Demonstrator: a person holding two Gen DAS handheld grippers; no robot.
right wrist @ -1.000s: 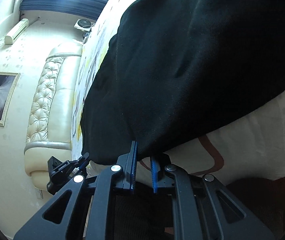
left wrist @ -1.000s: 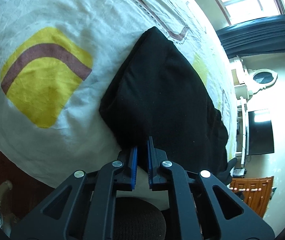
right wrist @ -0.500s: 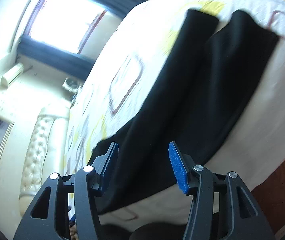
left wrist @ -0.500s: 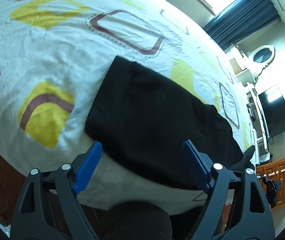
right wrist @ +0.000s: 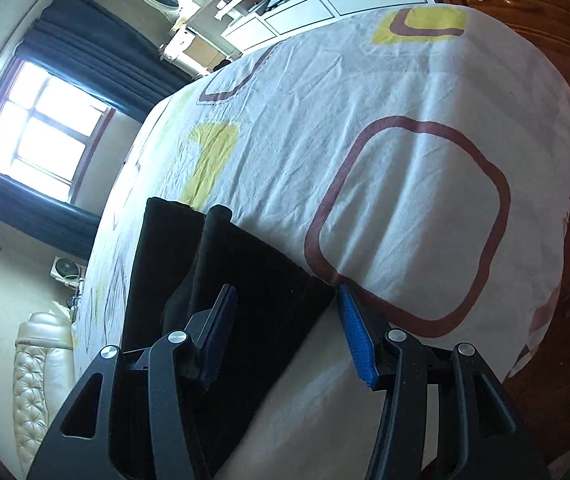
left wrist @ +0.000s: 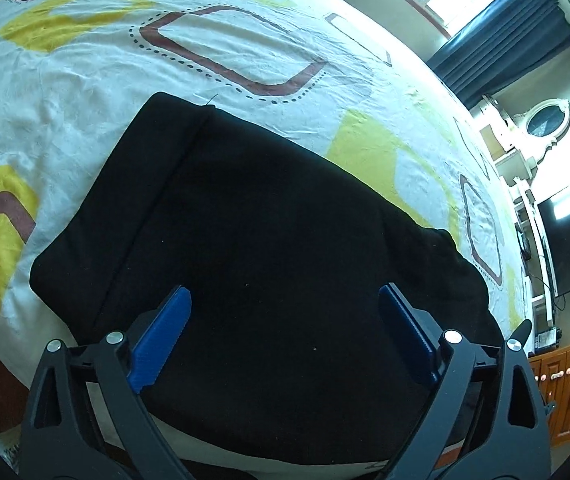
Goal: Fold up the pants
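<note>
The black pants lie folded flat on the bed, near its front edge. My left gripper is open and empty, hovering over the near part of the pants. In the right wrist view the pants lie at lower left, with two leg ends side by side at the far end. My right gripper is open and empty above the pants' right edge, where it meets the sheet.
The bed has a white sheet with yellow and brown shapes. A TV and wooden cabinet stand to the right. A padded headboard shows at lower left, the wooden floor at right.
Both grippers were shut on the pants' edge one second ago. They have opened, let go and pulled back above the bed. The pants now lie folded.
</note>
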